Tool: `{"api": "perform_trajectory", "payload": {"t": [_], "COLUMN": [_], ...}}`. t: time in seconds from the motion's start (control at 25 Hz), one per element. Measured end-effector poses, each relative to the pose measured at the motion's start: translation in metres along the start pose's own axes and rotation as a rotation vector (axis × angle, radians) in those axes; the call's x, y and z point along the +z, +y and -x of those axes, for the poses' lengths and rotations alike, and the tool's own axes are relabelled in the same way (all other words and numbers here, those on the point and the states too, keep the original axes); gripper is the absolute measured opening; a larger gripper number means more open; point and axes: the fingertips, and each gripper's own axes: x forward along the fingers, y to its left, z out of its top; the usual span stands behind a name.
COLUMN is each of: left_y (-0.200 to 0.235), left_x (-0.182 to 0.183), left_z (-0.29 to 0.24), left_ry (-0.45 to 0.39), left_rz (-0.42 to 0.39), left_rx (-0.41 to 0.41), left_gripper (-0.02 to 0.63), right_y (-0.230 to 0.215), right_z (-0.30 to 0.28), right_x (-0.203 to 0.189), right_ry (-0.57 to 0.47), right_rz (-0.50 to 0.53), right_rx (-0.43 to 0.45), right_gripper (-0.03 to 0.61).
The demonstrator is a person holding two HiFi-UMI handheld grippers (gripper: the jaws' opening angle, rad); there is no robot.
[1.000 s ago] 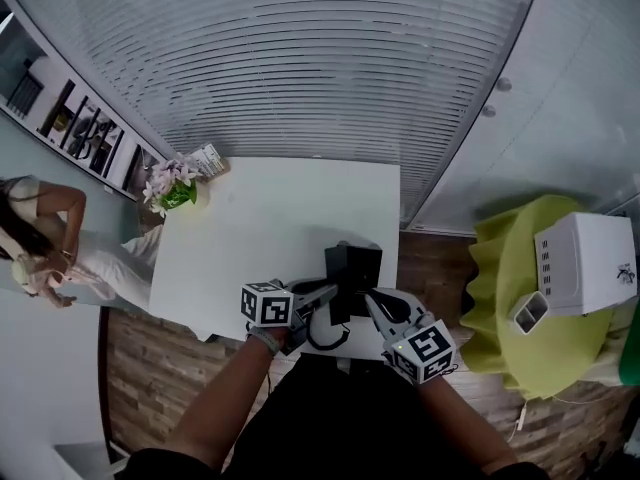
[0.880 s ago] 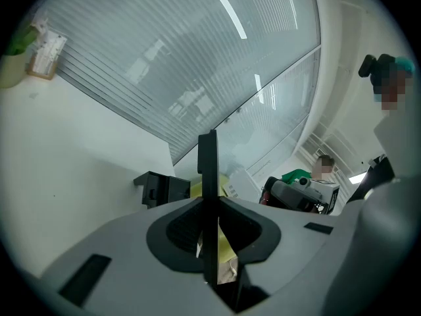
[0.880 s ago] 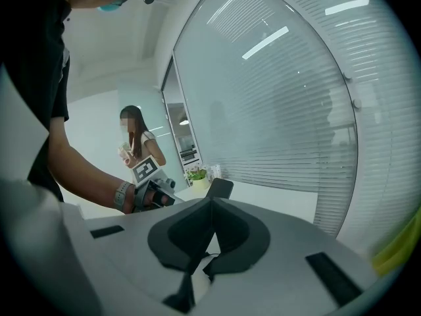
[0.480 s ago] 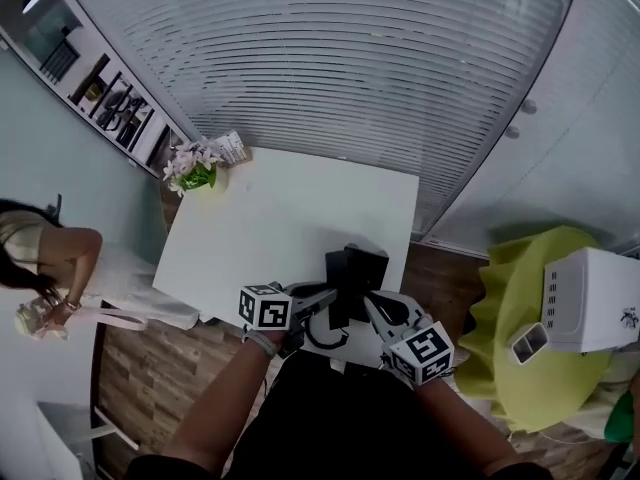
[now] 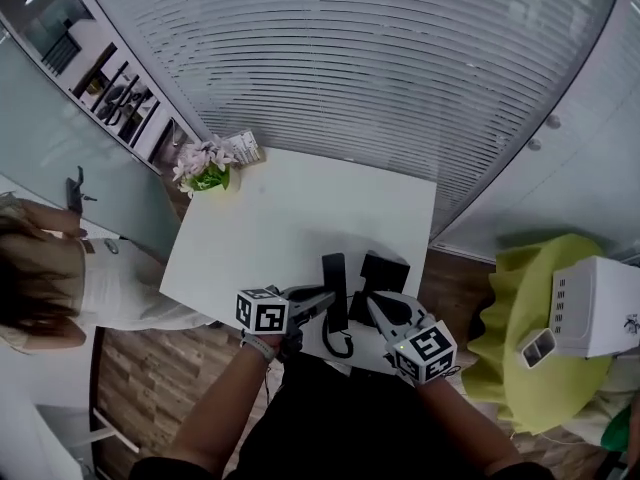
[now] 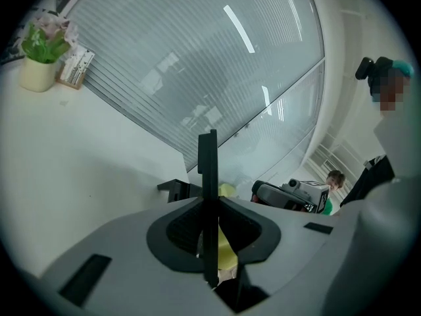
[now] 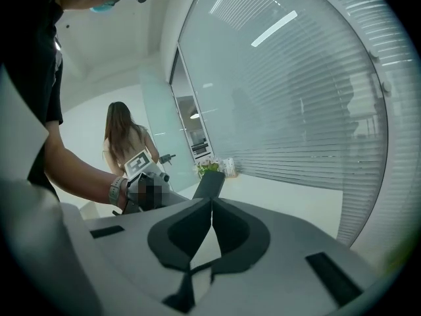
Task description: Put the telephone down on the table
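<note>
Handset (image 5: 335,290) now off base (image 5: 384,273), shifted left, over worktop (image 5: 270,238) near edge. L tool (image 5: 325,296) pinches handset edge-on. R tool (image 5: 372,302) jaws pressed together, empty, just beside base.

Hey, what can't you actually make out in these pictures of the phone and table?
- Handset: left gripper view shows only its thin edge, the left gripper covering its lower part.
- Telephone base: head view, too small to read keys; whether it touches the table can't be told.
- Box by the flower pot: head view, print too small.
</note>
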Motion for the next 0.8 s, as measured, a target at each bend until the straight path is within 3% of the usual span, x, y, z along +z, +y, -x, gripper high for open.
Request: {"api": "perform_trajectory", "payload": {"t": [0.56,0.8], "left_y": [0.080,0.111], "left_x": [0.027,0.036], "left_z": [0.063,0.091], "left_ry": [0.112,0.202], "left_rz": [0.030,-0.019], "left_rx": [-0.077,-0.085], "left_gripper": [0.075,0.075], "right_y": [0.035,0.046], "right_z": [-0.090,-0.119], "right_x": [0.003,0.003], "right_ry": [0.049,0.060], "right_rz": [-0.045,-0.075], "right_rx": [-0.110,-0.154], "right_gripper": [0.023,0.023]}}
